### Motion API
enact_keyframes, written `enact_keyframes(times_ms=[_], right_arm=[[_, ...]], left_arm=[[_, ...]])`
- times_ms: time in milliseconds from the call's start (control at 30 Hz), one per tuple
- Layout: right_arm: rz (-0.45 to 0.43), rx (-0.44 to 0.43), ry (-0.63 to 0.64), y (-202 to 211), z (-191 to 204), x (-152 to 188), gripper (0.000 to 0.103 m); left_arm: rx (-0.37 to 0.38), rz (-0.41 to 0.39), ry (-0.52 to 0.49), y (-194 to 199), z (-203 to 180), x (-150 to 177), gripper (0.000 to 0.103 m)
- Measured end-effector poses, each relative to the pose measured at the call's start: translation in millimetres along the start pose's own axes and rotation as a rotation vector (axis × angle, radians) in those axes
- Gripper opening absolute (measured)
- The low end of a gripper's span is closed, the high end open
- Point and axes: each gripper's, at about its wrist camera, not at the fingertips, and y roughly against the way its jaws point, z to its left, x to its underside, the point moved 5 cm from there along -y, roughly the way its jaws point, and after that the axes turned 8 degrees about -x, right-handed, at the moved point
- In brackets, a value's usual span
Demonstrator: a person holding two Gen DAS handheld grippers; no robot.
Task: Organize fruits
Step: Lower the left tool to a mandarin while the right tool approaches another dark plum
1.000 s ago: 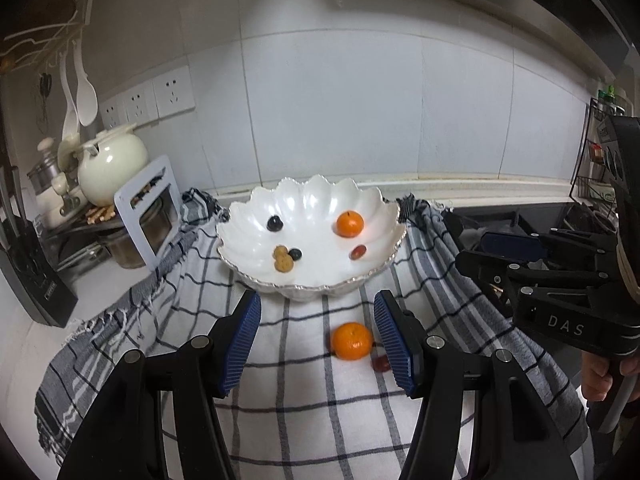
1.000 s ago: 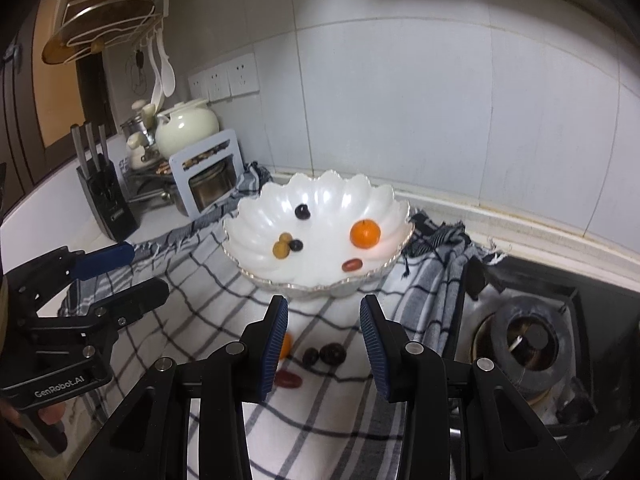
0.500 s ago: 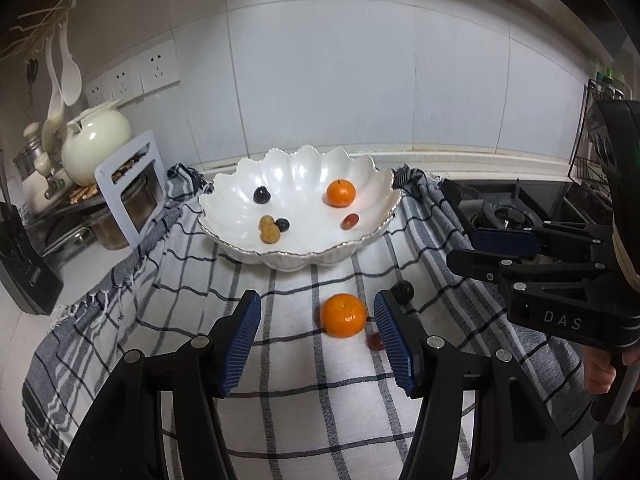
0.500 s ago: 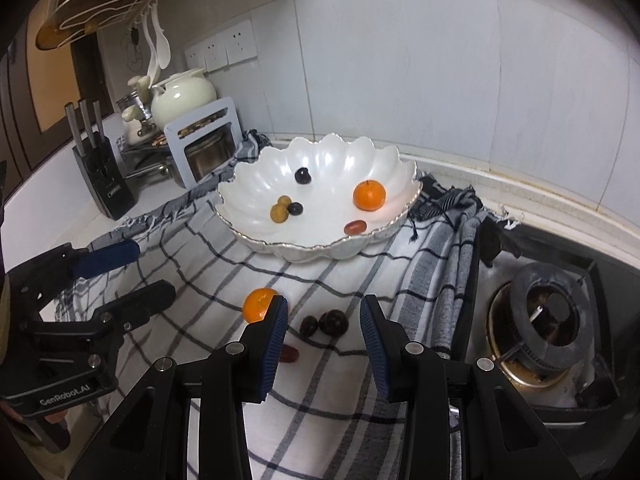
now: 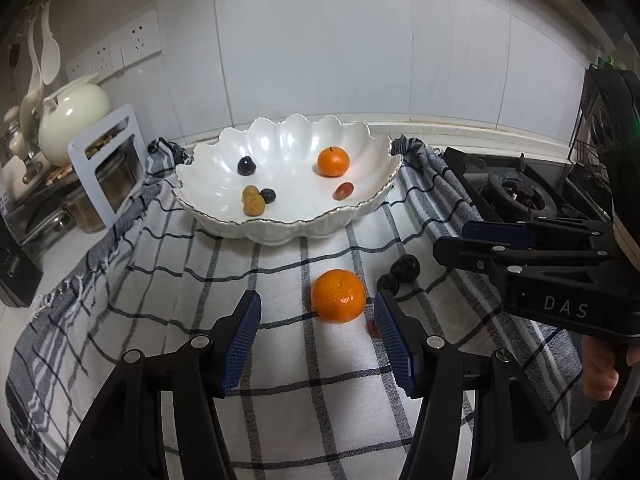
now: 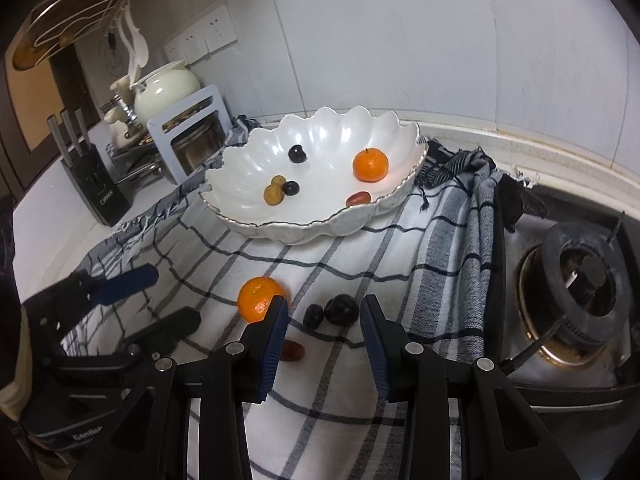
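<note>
A white scalloped bowl (image 5: 224, 216) (image 6: 256, 224) on a checked cloth holds a tangerine (image 5: 333, 161), a red date (image 5: 344, 191), two dark plums and two brown longans. On the cloth lie a loose tangerine (image 5: 339, 295) (image 6: 260, 298), two dark plums (image 5: 405, 267) (image 6: 341, 309) and a red date (image 6: 294, 351). My left gripper (image 5: 318, 310) is open, just before the loose tangerine. My right gripper (image 6: 323, 316) is open, the two plums just beyond its tips.
A gas stove burner (image 6: 580, 280) sits right of the cloth. At the left stand a cream teapot (image 5: 74, 118), a pot with a white-framed holder (image 5: 112, 164) and a knife block (image 6: 94, 184). Tiled wall behind.
Both grippers moved down and forward toward the loose fruit on the cloth. The tangerine and plums now appear larger and closer to the fingertips. Both grippers stayed open.
</note>
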Motion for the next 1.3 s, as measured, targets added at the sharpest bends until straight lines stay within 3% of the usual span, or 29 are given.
enact_keyframes(times_ms=[1100, 1300], right_arm=[[0.057, -0.015, -0.144, -61.4, -27.6, 8.6, 0.034], [0.064, -0.017, -0.157, -67.5, -29.1, 9.9, 0.032]], left_arm=[[0.063, 0.046, -0.046, -56.6, -16.3, 6.2, 0.058], [0.08, 0.062, -0.046, -63.8, -19.2, 6.7, 0.054]])
